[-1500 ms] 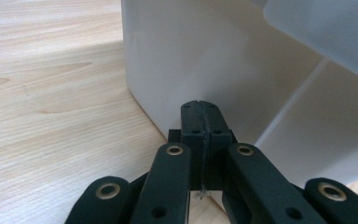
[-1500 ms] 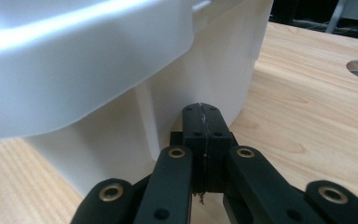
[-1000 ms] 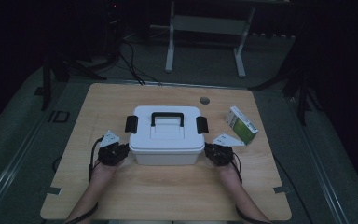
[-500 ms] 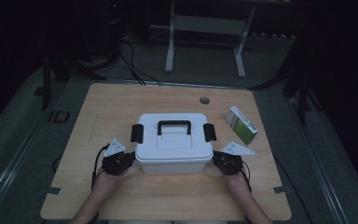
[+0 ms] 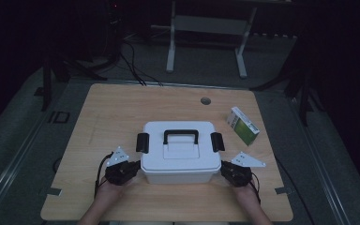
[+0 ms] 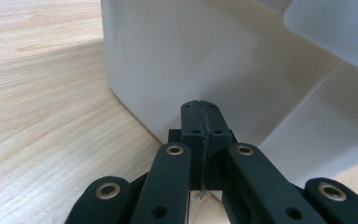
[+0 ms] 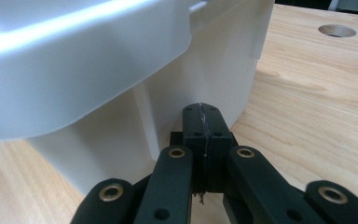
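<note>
While both grippers pressed against opposite ends of the white box [image 5: 180,154], it sat near the middle of the table [image 5: 112,108], toward the person's edge. The left gripper [image 5: 130,169] had its jaws pressed together with nothing between them, tips against the box wall low down; in the left gripper view the closed tips [image 6: 200,122] met the wall near a corner. The right gripper [image 5: 226,170] was likewise closed and empty, its tips [image 7: 204,125] tucked under the lid's overhang. The step looked like squeezing the box between the two and sliding it. Doing that well would call for even pressure from both sides, kept low, so the box would neither twist nor tip. A green carton [image 5: 243,125] lay well apart, to the right.
</note>
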